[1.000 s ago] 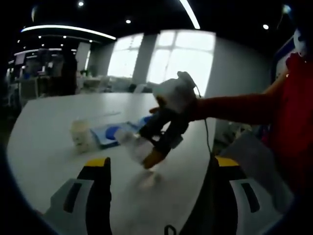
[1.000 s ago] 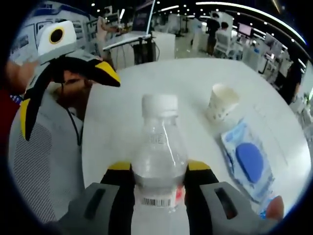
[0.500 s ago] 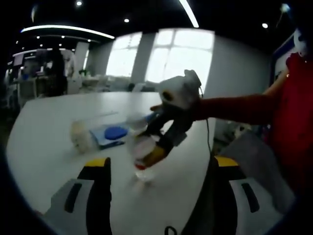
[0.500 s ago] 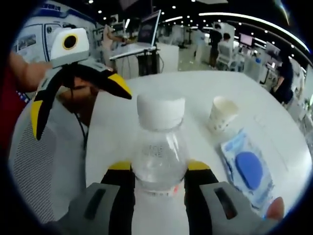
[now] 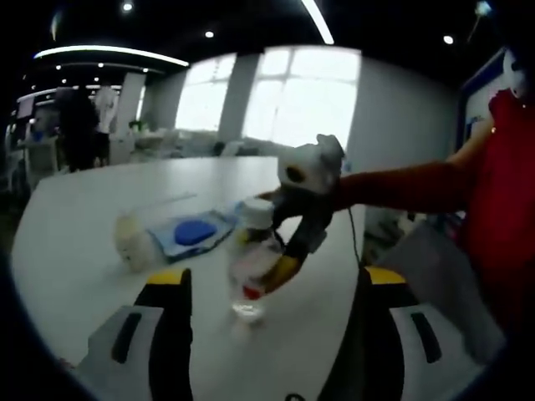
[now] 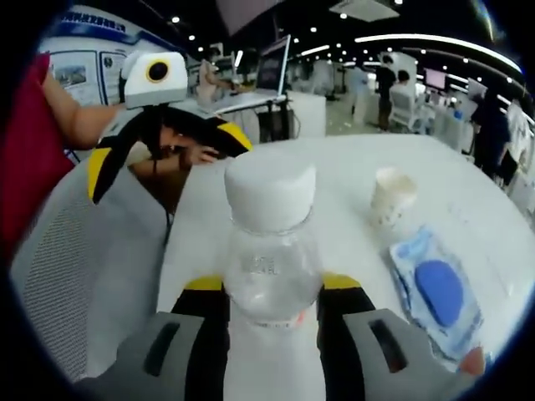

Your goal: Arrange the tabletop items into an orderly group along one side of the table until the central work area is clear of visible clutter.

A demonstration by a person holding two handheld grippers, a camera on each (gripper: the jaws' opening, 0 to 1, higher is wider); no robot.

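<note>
Right hand-held gripper (image 6: 272, 292) clamped on bottle (image 6: 272, 251), frame centre, long axis upright above surface (image 6: 351, 167). Left hand-held gripper (image 5: 267, 284) apart, unloaded. Farther right: blue packet (image 6: 435, 292), then paper cup (image 6: 393, 196).

One clear plastic bottle (image 6: 272, 251) with a white cap is counted, along with one paper cup (image 6: 393, 195) and one blue-and-white sealed packet (image 6: 436, 292). One white table (image 6: 334, 167) is seen beneath them. Two grippers are counted: the right gripper (image 6: 272, 288) and the left gripper (image 6: 159, 134). One mesh chair (image 6: 75, 259) is seen beside the table.
</note>
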